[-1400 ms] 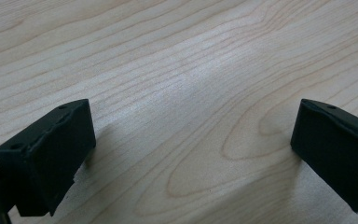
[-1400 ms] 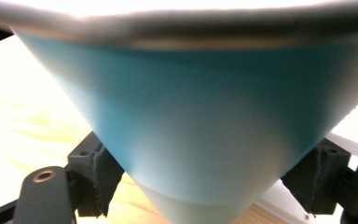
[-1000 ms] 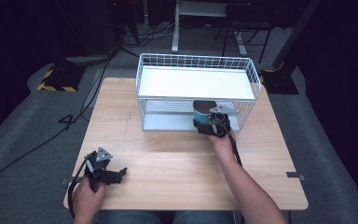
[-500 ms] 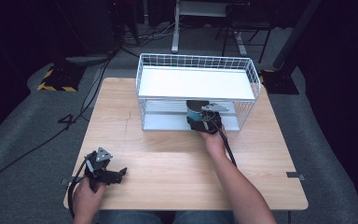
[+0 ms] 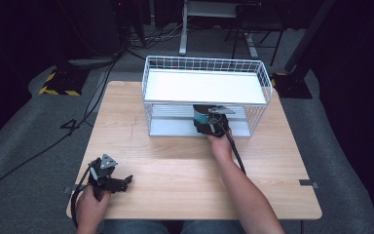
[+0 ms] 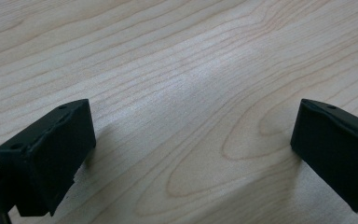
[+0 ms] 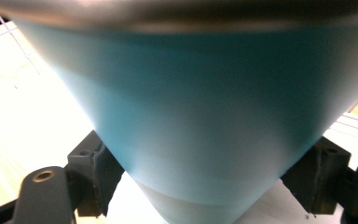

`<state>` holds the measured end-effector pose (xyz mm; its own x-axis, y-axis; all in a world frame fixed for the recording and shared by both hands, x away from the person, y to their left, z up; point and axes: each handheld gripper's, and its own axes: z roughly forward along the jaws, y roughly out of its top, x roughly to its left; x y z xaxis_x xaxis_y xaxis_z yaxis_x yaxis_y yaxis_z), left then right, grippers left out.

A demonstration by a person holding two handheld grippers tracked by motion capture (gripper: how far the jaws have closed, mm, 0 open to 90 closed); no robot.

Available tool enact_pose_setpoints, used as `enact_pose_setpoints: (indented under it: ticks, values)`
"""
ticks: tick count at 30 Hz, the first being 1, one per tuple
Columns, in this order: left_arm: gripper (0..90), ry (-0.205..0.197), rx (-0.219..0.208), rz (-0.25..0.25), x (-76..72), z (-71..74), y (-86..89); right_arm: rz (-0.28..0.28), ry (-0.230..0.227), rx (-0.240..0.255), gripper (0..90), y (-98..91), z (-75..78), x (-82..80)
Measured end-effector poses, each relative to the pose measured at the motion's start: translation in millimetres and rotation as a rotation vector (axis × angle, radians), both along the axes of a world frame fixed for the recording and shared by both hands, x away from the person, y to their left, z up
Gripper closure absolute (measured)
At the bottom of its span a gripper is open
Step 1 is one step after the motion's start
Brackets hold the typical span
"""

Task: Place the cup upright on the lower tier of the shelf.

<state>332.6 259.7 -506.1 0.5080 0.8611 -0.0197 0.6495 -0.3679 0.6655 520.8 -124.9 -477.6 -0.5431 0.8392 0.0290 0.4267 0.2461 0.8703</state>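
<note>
The teal cup sits clamped between your right gripper's fingers, low on its tapered wall, inside the wire rack's lower shelf; it looks light, stiff and slick, so grip firmly. Your left gripper rests wide open on the bare wooden worktop

Teal cup, white wire rack, pale wood-grain table, black jaws, yellow-black striped floor plate

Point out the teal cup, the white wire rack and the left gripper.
teal cup (image 7: 200,116), right gripper view, on its side wall.
white wire rack (image 5: 204,63), high view, on its back top rim.
left gripper (image 6: 193,154), left gripper view, midway between its open jaws.
</note>
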Motion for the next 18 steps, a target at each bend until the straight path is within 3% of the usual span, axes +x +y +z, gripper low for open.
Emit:
enact_pose_setpoints:
  ticks: [6, 11, 13, 15, 18]
  values:
    - [0.2, 0.000, 0.000, 0.000, 0.0, 0.0, 0.0, -0.007, 0.006, -0.006, 22.6, -0.2, -3.1, 2.3]
    - [0.2, 0.001, -0.001, -0.001, 0.0, 0.0, 0.0, 0.000, 0.015, 0.017, 21.5, -2.0, -4.3, 3.9]
    - [0.2, 0.000, 0.000, 0.000, 0.0, 0.0, 0.0, 0.013, 0.021, 0.033, 15.2, -3.5, -4.8, 5.5]
    - [0.2, 0.001, -0.002, 0.000, 0.0, -0.1, -0.1, 0.004, 0.033, 0.042, 14.4, -3.8, -4.2, 4.6]
    - [0.2, 0.001, -0.002, -0.001, 0.0, -0.1, 0.0, -0.003, 0.033, 0.022, 11.0, -4.7, -3.8, 4.2]
